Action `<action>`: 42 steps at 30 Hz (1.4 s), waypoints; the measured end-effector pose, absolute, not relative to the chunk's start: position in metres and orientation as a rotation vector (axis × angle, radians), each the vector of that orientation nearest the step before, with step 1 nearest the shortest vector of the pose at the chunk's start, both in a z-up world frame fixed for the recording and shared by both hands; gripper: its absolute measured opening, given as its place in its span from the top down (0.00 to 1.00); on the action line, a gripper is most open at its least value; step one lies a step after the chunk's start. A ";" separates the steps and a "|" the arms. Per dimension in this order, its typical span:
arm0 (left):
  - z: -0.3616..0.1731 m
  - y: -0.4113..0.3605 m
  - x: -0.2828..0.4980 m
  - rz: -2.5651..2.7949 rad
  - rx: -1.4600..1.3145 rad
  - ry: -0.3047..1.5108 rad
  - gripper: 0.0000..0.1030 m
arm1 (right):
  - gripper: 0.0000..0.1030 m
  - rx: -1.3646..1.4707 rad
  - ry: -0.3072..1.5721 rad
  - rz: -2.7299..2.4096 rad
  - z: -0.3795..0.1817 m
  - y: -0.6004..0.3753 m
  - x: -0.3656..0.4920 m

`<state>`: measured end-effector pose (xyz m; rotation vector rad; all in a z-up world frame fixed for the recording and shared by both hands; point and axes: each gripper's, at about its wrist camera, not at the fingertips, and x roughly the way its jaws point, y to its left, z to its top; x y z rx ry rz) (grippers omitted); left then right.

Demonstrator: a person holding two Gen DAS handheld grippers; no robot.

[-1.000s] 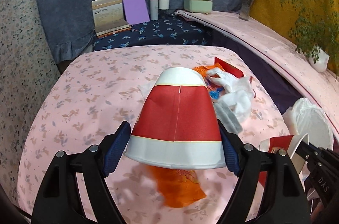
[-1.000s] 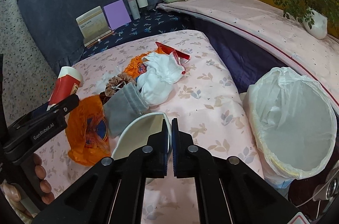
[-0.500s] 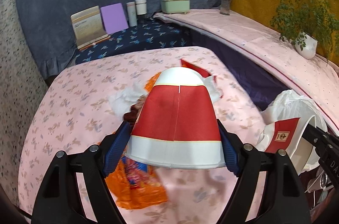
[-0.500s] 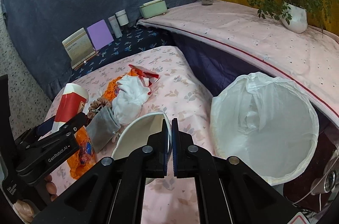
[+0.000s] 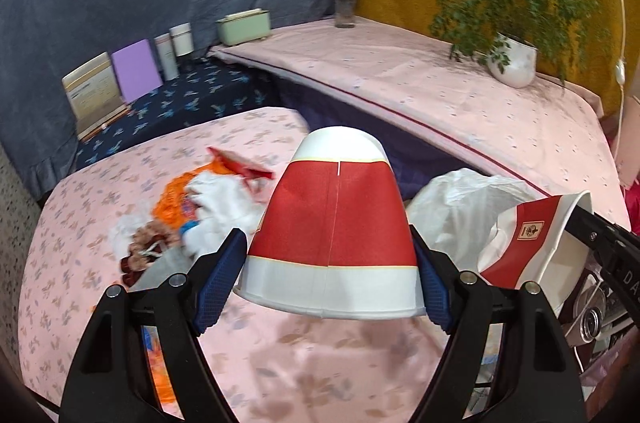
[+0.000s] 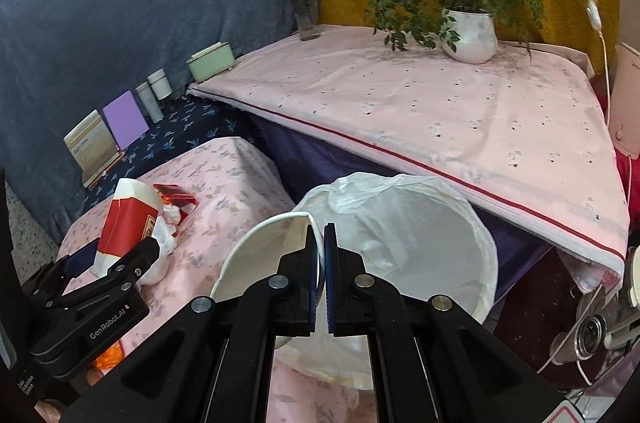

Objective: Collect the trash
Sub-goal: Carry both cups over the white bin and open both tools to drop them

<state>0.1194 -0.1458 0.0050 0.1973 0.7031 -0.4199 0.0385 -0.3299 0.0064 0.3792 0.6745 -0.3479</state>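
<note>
My left gripper (image 5: 328,279) is shut on a red and white paper cup (image 5: 334,231), held upside down above the pink floral table (image 5: 100,183); the cup also shows in the right wrist view (image 6: 128,219). My right gripper (image 6: 320,263) is shut on the rim of a second paper cup (image 6: 260,255), seen from the left wrist (image 5: 536,243), at the edge of the white-lined trash bin (image 6: 420,235). The bin's liner (image 5: 452,207) lies right of the left cup. A pile of trash (image 5: 200,207) with orange wrapper, white tissue and a red packet stays on the table.
A long pink-covered bench (image 6: 440,111) carries a potted plant (image 6: 468,35), a flower vase (image 6: 306,11) and a green box (image 6: 210,61). Books and white jars (image 5: 136,71) stand on the dark floral shelf behind. A camera (image 6: 588,335) sits at lower right.
Both grippers have swung right with their cups. The right cup has gone from over the table to the bin's rim. The trash pile has slid left in both views.
</note>
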 end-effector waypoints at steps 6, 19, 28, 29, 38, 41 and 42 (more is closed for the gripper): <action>-0.002 -0.192 0.112 -0.501 0.230 0.711 0.27 | 0.97 0.413 0.683 -0.425 -0.005 -0.368 0.025; -0.021 -0.241 0.110 -0.582 0.276 0.757 0.27 | 0.96 0.457 0.708 -0.469 -0.027 -0.402 0.018; -0.026 -0.242 0.113 -0.586 0.270 0.771 0.14 | 0.79 0.450 0.708 -0.462 -0.027 -0.398 0.025; -0.025 -0.242 0.113 -0.583 0.270 0.771 0.14 | 0.74 0.448 0.702 -0.464 -0.026 -0.396 0.024; -0.019 -0.220 0.119 -0.532 0.232 0.765 0.13 | 0.64 0.425 0.679 -0.451 -0.013 -0.383 0.025; -0.014 -0.207 0.121 -0.504 0.213 0.758 0.14 | 0.59 0.417 0.670 -0.439 -0.008 -0.374 0.025; -0.012 -0.202 0.122 -0.492 0.211 0.754 0.13 | 0.58 0.415 0.667 -0.433 -0.006 -0.371 0.025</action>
